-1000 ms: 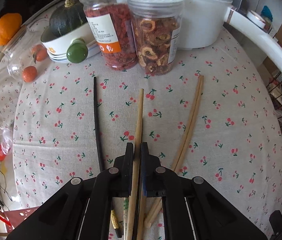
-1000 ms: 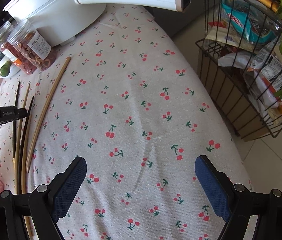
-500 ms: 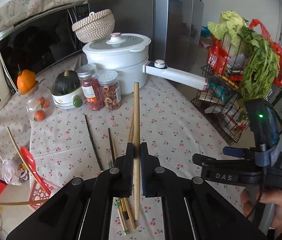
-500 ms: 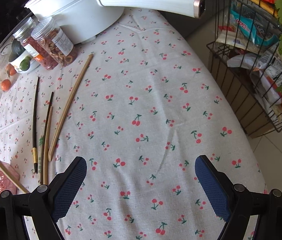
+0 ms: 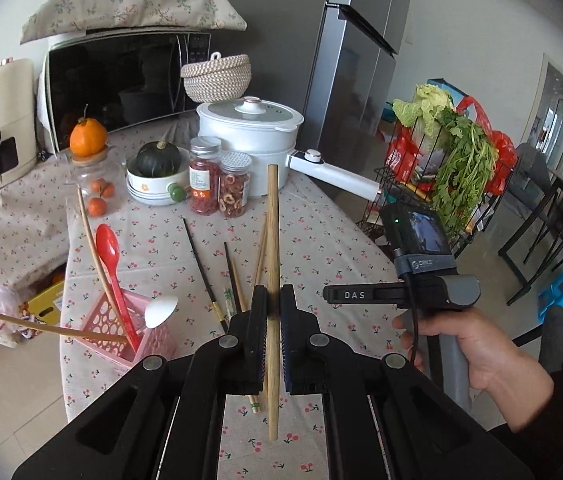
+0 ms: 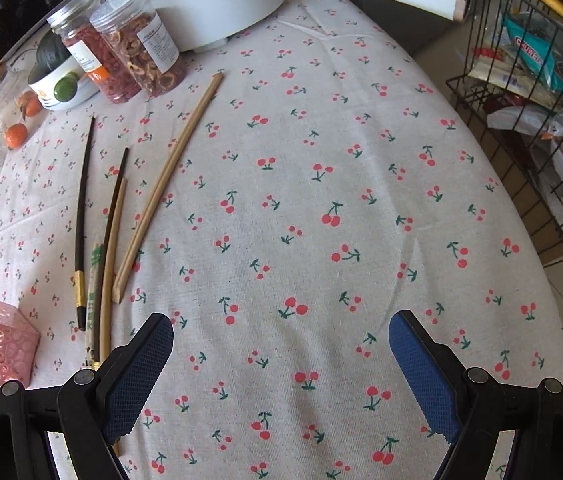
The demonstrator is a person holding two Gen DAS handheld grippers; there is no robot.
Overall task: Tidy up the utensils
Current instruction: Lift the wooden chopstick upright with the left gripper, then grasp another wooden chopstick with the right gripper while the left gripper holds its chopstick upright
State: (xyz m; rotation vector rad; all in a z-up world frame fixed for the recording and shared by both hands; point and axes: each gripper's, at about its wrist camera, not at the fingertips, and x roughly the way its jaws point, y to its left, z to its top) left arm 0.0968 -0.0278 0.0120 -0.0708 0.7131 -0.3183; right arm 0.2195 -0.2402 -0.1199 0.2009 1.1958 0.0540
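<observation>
The left claw (image 5: 273,312) is clamped tight, its black arms angling down from the frame's six o'clock, while at about three o'clock a bare hand (image 5: 477,340) grips the handle of the right claw (image 6: 280,352), whose blue-padded fingers (image 6: 141,372) stand wide apart, pointing steeply down.

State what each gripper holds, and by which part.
Left gripper is shut on a long light wooden chopstick, gripped nearer its lower end. Right gripper is open and holds nothing.
</observation>
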